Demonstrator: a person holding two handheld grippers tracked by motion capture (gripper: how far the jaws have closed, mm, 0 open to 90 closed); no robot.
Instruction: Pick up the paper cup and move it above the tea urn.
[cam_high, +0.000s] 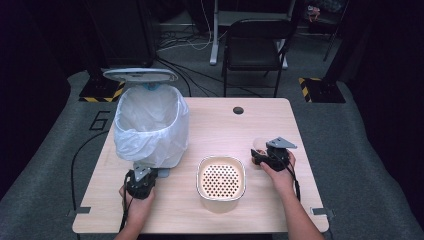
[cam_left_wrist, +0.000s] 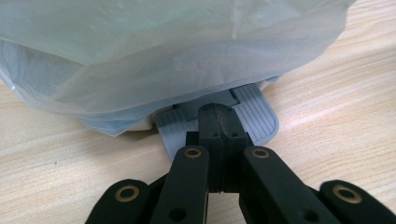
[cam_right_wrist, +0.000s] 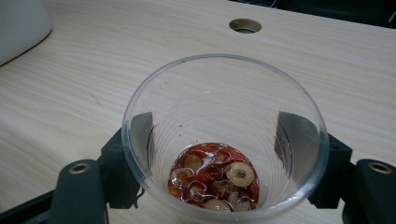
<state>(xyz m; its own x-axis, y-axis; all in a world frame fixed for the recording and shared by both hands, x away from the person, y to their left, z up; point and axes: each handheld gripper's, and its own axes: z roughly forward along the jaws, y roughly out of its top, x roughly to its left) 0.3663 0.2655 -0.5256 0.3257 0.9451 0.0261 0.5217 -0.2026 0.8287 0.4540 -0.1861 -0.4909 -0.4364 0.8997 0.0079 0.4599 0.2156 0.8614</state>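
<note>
- Two grippers are in my hands in the high view: my left gripper sits at the foot of the pedal bin, which stands on the left of the table with its lid up; my right gripper is near the right edge, around a clear cup. A perforated strainer bowl sits between my hands.
- In the left gripper view my jaws are pressed fully together with nothing between them, and their tips rest on the grey ribbed pedal. The pedal's flat tongue points out from under the bin's white liner bag towards me.
- In the right gripper view my jaws stand partly apart, one pad against each side of the cup, gripping it. The cup stands upright, mouth up, its long axis vertical, with red liquid and round fruit slices in its bottom.
</note>
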